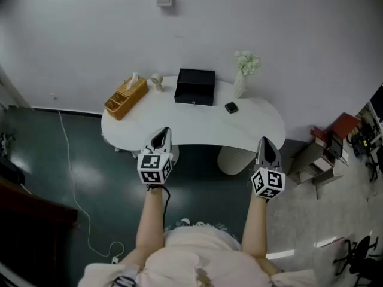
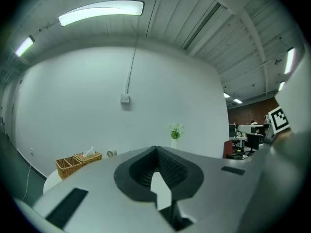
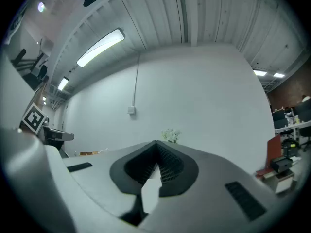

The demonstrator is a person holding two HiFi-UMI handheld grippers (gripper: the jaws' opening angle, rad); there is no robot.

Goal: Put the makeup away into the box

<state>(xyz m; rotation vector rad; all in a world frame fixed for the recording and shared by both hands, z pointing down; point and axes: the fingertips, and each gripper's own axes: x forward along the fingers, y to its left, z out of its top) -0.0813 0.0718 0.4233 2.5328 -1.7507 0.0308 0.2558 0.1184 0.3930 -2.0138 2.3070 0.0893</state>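
- The makeup is a small, dark, flat thing; it lies on the tabletop near the back edge, just right of the black box and in front of the vase.
- It looks hard, light and smooth, so I think it may slip; the best hold seems to be across its two thin sides, with a soft squeeze.
- The left gripper and the right gripper hang by the front edge, well apart from the makeup; the fingers of both are pressed together with nothing in them.
- Only the head view shows the makeup and the box; the gripper views look level across the tabletop, and their own fingers hide both.
- The left gripper view shows the basket at the left end from the side; both gripper views show the flowers and the closed fingers up close.
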